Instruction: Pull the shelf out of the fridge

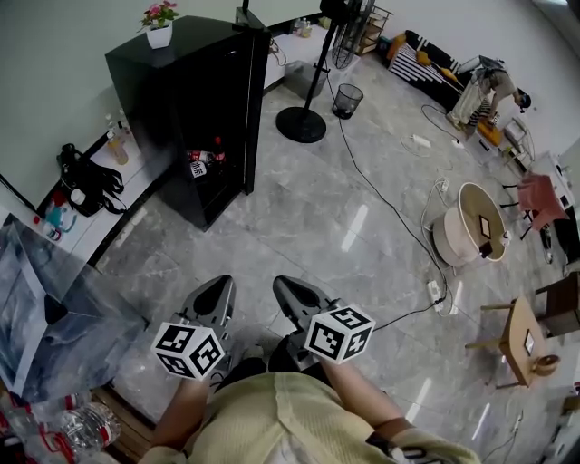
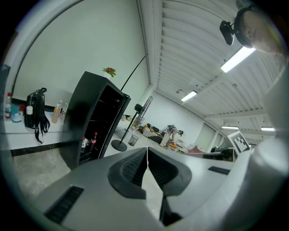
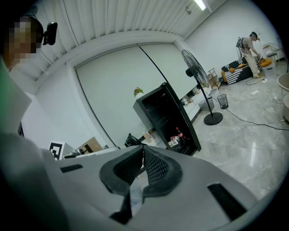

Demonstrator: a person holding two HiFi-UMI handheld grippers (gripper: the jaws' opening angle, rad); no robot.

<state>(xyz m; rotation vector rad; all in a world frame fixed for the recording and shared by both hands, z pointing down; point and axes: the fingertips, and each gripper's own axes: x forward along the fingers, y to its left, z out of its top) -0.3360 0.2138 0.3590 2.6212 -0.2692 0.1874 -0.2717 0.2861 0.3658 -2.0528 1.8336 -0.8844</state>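
Observation:
A black fridge (image 1: 186,91) stands open across the grey floor, by the far wall. Bottles (image 1: 205,161) sit low inside it. Its shelves show faintly as dark lines in the right gripper view (image 3: 159,110) and the left gripper view (image 2: 107,104). My left gripper (image 1: 220,285) and right gripper (image 1: 282,284) are side by side close to my body, far short of the fridge and pointing toward it. Both are shut with nothing between the jaws, as the left gripper view (image 2: 147,151) and the right gripper view (image 3: 143,149) show.
A flower pot (image 1: 159,27) tops the fridge. A standing fan (image 1: 303,120) and a wire bin (image 1: 346,100) stand right of it, with a cable (image 1: 381,204) across the floor. A black bag (image 1: 86,184) lies on the left counter. A white tub (image 1: 471,227) and a wooden stool (image 1: 526,337) are at right.

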